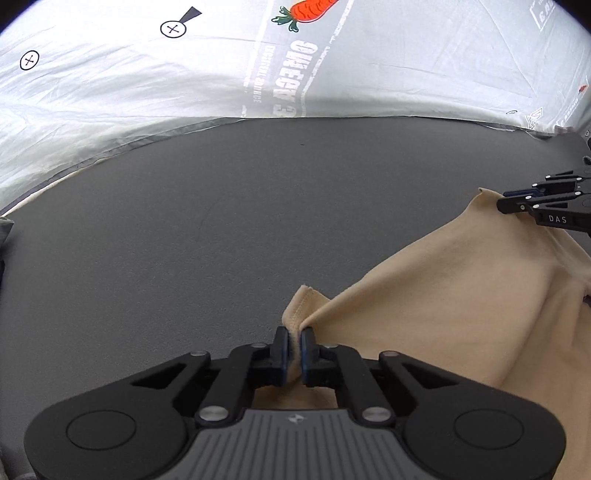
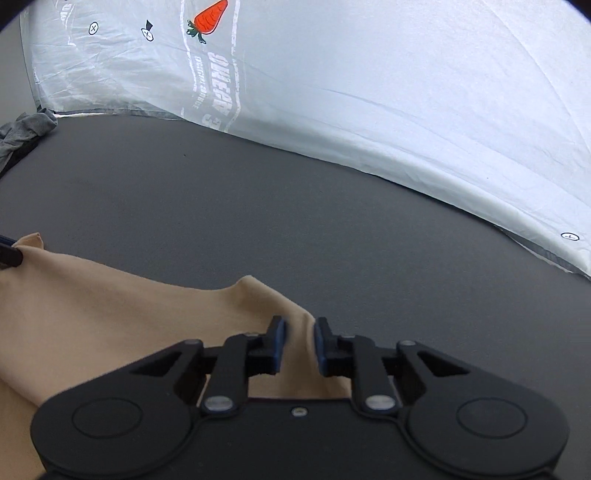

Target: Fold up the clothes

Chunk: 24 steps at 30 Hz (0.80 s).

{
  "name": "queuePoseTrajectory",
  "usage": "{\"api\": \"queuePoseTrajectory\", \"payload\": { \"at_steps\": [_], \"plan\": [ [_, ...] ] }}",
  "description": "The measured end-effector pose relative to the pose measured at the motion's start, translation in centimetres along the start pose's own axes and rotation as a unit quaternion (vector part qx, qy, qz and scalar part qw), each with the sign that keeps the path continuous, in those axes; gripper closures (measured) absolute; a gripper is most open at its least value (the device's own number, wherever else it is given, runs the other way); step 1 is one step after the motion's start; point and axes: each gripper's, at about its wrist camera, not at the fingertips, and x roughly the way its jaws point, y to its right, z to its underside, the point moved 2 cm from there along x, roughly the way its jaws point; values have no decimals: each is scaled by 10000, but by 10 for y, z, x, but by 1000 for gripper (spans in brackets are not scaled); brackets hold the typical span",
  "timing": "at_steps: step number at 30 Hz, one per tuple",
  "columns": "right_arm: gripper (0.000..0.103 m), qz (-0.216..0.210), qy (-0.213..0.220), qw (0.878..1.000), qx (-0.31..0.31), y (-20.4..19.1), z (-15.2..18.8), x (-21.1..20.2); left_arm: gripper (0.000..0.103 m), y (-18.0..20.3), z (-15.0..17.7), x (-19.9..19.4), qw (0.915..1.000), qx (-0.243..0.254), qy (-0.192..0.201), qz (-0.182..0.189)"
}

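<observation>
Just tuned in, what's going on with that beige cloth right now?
A person is working two handheld claws on a beige garment lying on a dark grey tabletop. The left claw is pinched shut on one corner of its edge. The right claw has fabric between its fingers farther along that edge, apparently gripping it. No fold is made yet. A white printed sheet lies behind.

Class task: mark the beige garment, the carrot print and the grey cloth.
beige garment [image 1: 443, 295], left wrist view, its flat middle.
carrot print [image 2: 210, 18], right wrist view, orange body.
grey cloth [image 2: 26, 127], right wrist view, crumpled middle.
</observation>
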Motion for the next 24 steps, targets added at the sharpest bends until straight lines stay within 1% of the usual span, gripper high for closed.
{"api": "queuePoseTrajectory", "payload": {
  "at_steps": [2,5,7,9,13,14,16,17,19,20,21,22,23,24],
  "plan": [
    [99,289,98,9994,-153,-6,5,-5,96,5,-3,0,9995,-2,135,-297],
    [100,862,364,9949,-387,-13,5,-16,96,12,-21,-4,9961,94,530,-692],
    [100,1272,592,9887,-527,-14,1,-21,96,16,-41,-6,9923,201,860,-863],
    [101,1562,750,9833,-563,-12,-6,-22,96,18,-63,-2,9890,292,1103,-945],
    [101,1814,789,9795,-384,0,-23,-2,96,16,-99,22,9848,450,1314,-1040],
    [101,1894,788,9780,-374,2,-27,4,96,15,-106,31,9840,506,1330,-1069],
    [101,1908,746,9785,-221,9,-37,18,95,12,-113,51,9836,625,1231,-1157],
    [100,1910,723,9788,-140,13,-42,26,91,11,-114,61,9841,634,1134,-1208],
    [98,1682,512,9842,200,23,-47,43,85,4,-113,77,9887,493,856,-1129],
    [91,1698,447,9841,259,26,-47,44,81,-1,-109,79,9910,336,729,-1075],
    [77,1714,381,9840,319,28,-47,46,75,-6,-105,76,9922,177,709,-1009],
    [71,1731,323,9836,379,31,-47,46,64,-12,-101,64,9922,16,792,-961],
    [60,1794,434,9817,477,33,-45,34,55,-17,-95,50,9916,-146,872,-942],
    [55,1855,543,9794,577,36,-43,20,40,-21,-88,35,9908,-306,955,-910]
  ]
}}
